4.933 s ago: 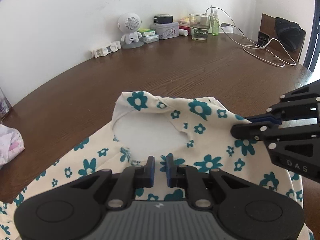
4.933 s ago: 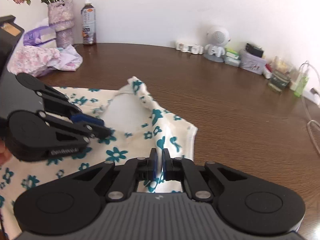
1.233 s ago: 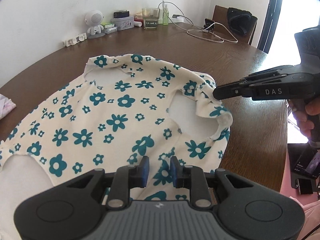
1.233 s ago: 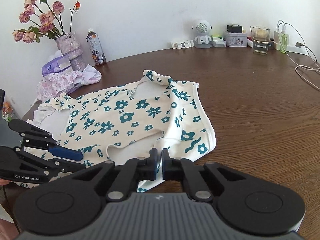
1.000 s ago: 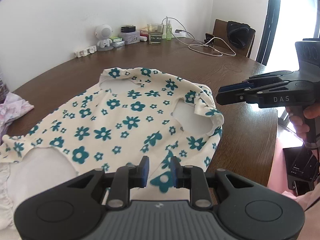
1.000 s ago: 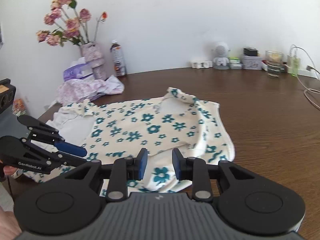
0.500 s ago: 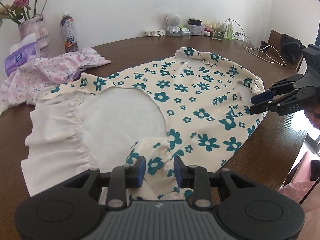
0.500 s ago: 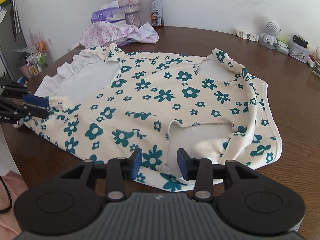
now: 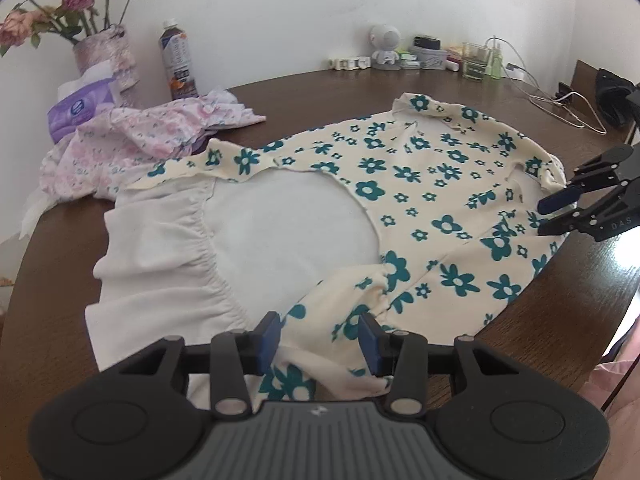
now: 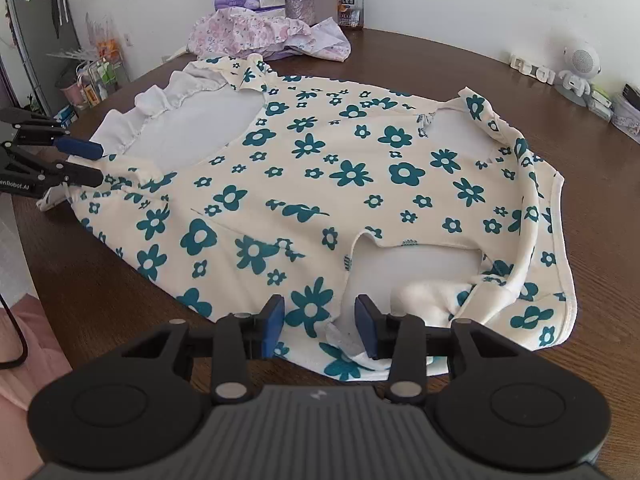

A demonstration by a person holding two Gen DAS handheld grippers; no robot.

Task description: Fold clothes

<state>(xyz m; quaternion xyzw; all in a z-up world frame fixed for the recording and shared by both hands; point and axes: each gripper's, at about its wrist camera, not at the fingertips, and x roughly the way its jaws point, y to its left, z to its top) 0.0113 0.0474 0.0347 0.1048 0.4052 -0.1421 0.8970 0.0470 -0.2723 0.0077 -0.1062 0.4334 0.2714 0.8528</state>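
Both grippers stand with their blue-padded jaws spread apart, gripping nothing. Seen from its own camera, the left gripper point(image 9: 318, 338) hovers low at 6 o'clock over the near edge of a cream garment with teal flowers point(image 9: 400, 196), a bunched fold of cloth lying between its parted fingers. That garment is spread flat across a dark wooden table point(image 9: 304, 92), its white ruffled part point(image 9: 160, 248) toward 9 o'clock in the left view. The right gripper point(image 10: 320, 326) sits likewise at 6 o'clock in its own view, over the other near edge, beside a rounded cutout showing white lining (perhaps an armhole; hard to be sure). Each gripper also shows at the far side of the other's view, level with the table edge and pointing inward. Judging from this, the garment is laid out and a first fold has not begun; the next move likely calls for both grippers to close on the cloth edges beneath them and lift together. A crumpled pink floral garment point(image 9: 152, 132) waits at 10 o'clock in the left view, near a bottle point(image 9: 178, 66) and a vase of flowers point(image 9: 104, 52).
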